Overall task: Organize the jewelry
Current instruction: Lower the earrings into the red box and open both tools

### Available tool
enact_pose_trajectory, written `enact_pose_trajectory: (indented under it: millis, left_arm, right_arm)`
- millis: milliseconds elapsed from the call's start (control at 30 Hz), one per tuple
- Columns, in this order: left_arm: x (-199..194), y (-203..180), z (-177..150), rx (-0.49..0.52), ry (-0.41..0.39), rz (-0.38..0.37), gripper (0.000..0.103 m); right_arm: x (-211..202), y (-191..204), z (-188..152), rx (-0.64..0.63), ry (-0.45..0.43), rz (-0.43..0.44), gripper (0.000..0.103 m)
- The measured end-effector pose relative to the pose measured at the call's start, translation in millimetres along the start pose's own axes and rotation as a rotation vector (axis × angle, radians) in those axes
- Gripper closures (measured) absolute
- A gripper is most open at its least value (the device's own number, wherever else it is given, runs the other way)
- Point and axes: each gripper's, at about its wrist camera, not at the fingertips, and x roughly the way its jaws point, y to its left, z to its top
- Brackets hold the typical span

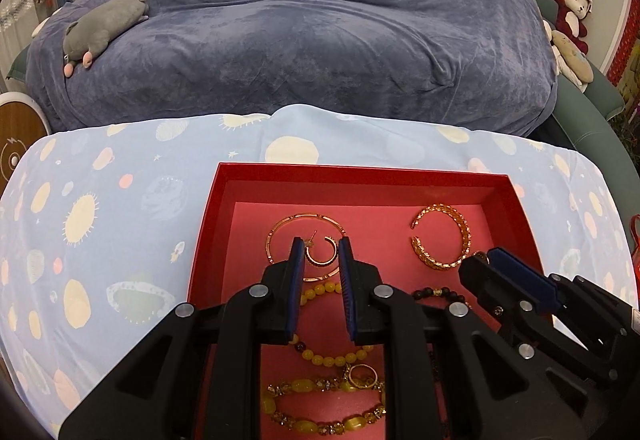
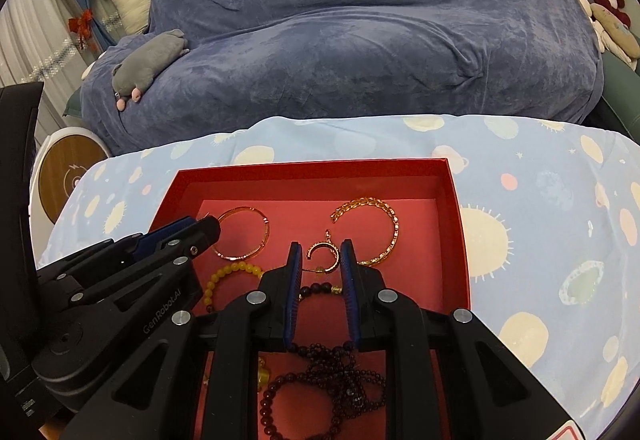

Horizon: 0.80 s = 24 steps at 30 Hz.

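1. The shallow red cardboard box with a pink foam floor (image 1: 208, 224) sits on the worktop, which has a light blue cloth with suns and planets (image 1: 100, 208). All the jewelry lies inside the box.
2. The left tool (image 1: 320, 248) hangs over the box with a small gap between its blue pads. Nothing is pinched in it.
3. The right tool (image 2: 320, 252) is the same: pads a little apart and holding nothing.
4. Under the left tool lies a small gold hoop earring with a post (image 1: 320, 250), inside a big thin gold hoop (image 1: 280, 236). Both look light and stiff. They are thin and would likely slip, so pinching across the wire is best.
5. The open gold chain-pattern bangle (image 1: 444, 236) looks stiff too. Its thick curved side is a good place to hold.
6. The yellow bead bracelet (image 1: 324, 356) and the dark purple bead strand (image 2: 336, 372) look floppy. They would sag and may tangle, so one bead near the middle is the best spot.
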Motion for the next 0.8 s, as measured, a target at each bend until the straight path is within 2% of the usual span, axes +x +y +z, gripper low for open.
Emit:
enact_pose_trajectory:
  millis: [200, 567, 800]
  left_arm:
    - [19, 4, -4, -0.012, 0.036, 0.015, 0.086]
    - [30, 5, -5, -0.021, 0.071, 0.010, 0.086]
    - [34, 5, -5, -0.032, 0.096, 0.021, 0.074]
  right_arm:
    - [16, -1, -2, -0.009, 0.028, -0.006, 0.084]
    - [25, -4, -3, -0.013, 0.046, -0.018, 0.084]
    - [27, -3, -4, -0.020, 0.052, -0.029, 0.083]
